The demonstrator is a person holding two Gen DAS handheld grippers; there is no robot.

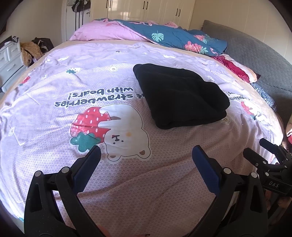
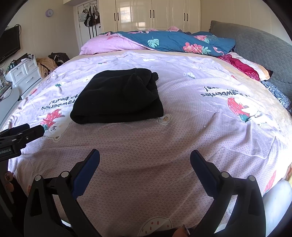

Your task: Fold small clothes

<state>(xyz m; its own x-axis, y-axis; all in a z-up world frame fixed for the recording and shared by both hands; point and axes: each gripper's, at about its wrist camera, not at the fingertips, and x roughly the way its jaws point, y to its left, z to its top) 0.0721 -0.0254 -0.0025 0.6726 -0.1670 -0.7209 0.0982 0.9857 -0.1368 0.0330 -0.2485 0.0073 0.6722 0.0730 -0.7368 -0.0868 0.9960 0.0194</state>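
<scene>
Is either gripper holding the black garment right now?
No. The black garment lies folded on the bedspread, apart from the open, empty left gripper and right gripper.

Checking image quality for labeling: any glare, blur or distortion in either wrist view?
Left wrist: heavy fisheye bending, dark corners, black garment lacks fold detail. Right wrist: same distortion, glare on wardrobe doors, garment sharp but dark.

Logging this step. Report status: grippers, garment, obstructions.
Left gripper open, empty. Right gripper open, empty. Black garment lies folded on the bedspread, untouched by either. Nothing between grippers and garment.
</scene>
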